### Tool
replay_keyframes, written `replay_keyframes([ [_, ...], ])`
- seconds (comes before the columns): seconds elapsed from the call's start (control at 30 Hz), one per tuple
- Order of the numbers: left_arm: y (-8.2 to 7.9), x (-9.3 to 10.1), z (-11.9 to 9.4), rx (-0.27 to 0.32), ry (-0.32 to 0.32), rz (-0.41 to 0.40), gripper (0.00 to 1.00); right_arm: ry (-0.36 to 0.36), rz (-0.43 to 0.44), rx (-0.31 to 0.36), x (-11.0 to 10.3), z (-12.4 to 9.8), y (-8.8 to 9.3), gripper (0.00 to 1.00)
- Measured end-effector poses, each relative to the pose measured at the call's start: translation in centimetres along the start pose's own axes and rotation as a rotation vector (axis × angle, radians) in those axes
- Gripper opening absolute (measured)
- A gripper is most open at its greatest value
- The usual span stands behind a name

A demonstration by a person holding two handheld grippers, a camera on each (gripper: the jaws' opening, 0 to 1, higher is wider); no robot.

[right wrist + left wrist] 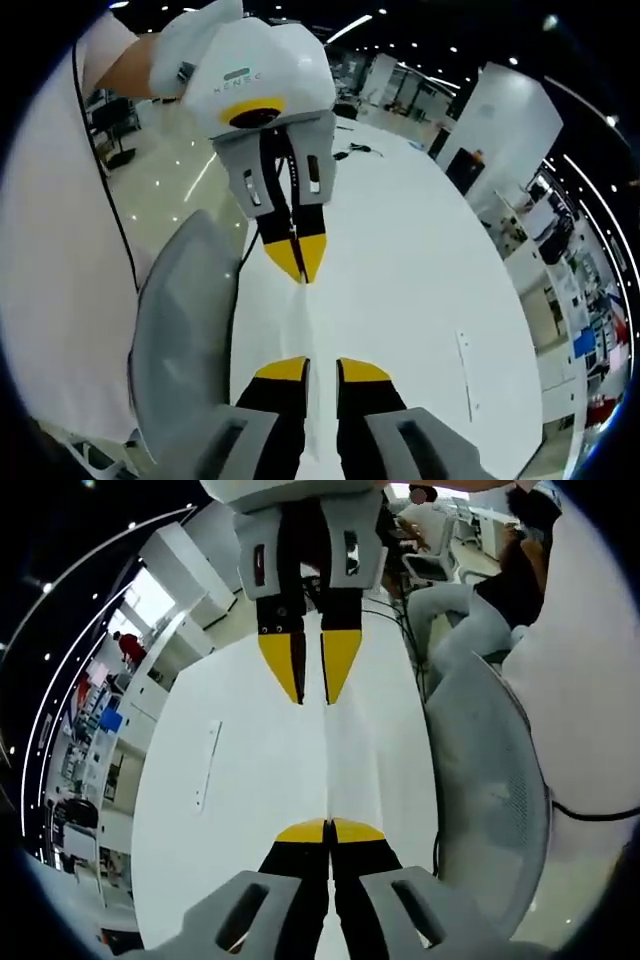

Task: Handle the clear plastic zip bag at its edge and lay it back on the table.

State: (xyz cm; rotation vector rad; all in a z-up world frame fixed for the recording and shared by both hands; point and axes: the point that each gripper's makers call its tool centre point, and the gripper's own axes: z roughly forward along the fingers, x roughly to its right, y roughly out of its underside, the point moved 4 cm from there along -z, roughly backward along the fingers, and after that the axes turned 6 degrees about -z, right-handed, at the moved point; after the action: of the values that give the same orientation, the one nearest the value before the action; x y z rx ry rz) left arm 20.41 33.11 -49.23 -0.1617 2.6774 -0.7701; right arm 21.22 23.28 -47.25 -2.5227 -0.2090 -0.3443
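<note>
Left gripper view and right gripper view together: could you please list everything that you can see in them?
zip bag: one, clear, stretched over the table between the two grippers
table: one, white, beneath the bag
strip: one, white, flat on the table away from the bag
chair: one, grey, at the table's edge
cable: one, black, at the table's far end
seated person: one, dark top, in the background
left gripper: one, yellow tips, jaws together, apparently on the bag's edge
right gripper: one, yellow tips, jaws slightly apart
</note>
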Motion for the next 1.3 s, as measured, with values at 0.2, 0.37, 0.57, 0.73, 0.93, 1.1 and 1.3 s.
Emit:
replay_keyframes([
  [0.2,0.0,-0.1,0.0,0.003,-0.003,-0.002,0.0,-0.012,-0.012,-0.017,0.1,0.6,0.3,0.06],
  [0.37,0.0,-0.1,0.0,0.004,-0.005,-0.004,0.0,-0.026,-0.02,-0.027,-0.1,1.0,0.4,0.06],
  [0.57,-0.1,-0.2,0.0,0.009,-0.012,-0.006,0.0,-0.044,-0.021,-0.032,-0.4,1.4,0.4,0.06],
  [0.73,-0.4,-0.1,0.0,0.015,-0.014,-0.004,0.0,-0.058,-0.019,-0.036,-0.7,1.9,0.5,0.06],
  [0.93,-0.6,0.0,0.0,0.02,-0.017,-0.001,0.0,-0.078,-0.015,-0.042,-1.1,2.6,0.7,0.05],
  [1.1,-0.7,0.0,-0.1,0.026,-0.022,-0.001,0.0,-0.088,-0.003,-0.043,-1.2,3.1,0.8,0.04],
  [1.3,-0.7,0.1,-0.3,0.033,-0.026,-0.004,0.0,-0.104,0.015,-0.034,-1.2,3.5,1.0,0.0],
])
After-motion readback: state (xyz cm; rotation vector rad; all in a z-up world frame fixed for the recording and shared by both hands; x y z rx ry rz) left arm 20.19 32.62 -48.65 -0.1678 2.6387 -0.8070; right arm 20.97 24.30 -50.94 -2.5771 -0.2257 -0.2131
